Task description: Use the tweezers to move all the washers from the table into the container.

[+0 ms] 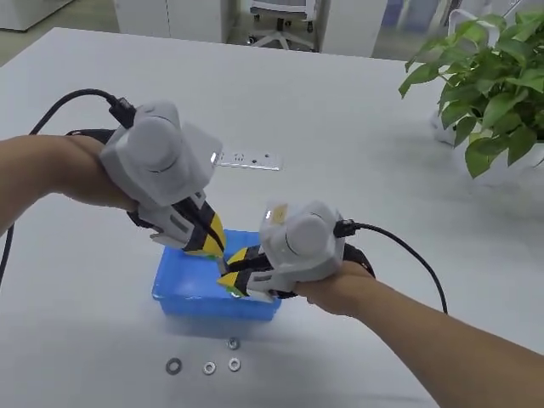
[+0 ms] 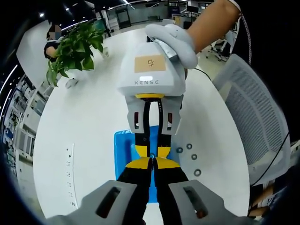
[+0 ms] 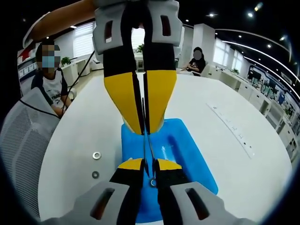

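A: Tweezers [image 3: 146, 146]?
B: Clamped twice, mid-frame in the head view: by the left gripper [image 1: 214, 246] from the upper left, by the right gripper [image 1: 229, 272] from the lower right, each closed tight on them. Probably shared for steadiness.
A: Blades?
B: Squeezed nearly together. Tiny ring [image 3: 153, 182] at the low end in the right gripper view, perhaps a washer; can't tell whether pinched.
A: Why over the blue container [image 1: 180, 293]?
B: Looks like lining up a drop.
A: Anything inside?
B: Bare blue floor where visible; partly hidden behind jaws.
A: Washers [image 1: 209, 367]?
B: Four on the table [image 1: 357, 153], bottom of the frame, just below the container, not touching.
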Demonstrator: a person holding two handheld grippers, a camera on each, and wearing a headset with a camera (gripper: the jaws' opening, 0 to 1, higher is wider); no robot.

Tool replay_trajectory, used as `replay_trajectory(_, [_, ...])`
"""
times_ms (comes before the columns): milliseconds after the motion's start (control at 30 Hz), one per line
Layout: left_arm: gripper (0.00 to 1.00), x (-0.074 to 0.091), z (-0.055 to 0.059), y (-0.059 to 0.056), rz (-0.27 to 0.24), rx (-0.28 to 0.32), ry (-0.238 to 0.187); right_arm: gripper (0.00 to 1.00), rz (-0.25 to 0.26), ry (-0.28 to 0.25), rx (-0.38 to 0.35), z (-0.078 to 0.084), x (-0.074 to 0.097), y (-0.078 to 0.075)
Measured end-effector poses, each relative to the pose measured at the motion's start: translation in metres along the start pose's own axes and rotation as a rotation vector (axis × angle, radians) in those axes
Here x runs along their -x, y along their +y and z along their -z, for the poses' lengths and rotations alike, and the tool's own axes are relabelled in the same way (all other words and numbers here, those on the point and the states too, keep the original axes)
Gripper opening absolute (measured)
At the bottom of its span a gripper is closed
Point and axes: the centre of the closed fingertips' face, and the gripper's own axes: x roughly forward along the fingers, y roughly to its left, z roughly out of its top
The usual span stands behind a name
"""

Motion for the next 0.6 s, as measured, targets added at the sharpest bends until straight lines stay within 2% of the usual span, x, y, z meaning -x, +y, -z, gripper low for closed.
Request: replay_trajectory(600, [0.05, 0.019, -0.018, -0.015, -0.015, -0.018, 0.019, 0.11, 0.022, -0.028, 0.020, -0.018, 0.019, 0.013])
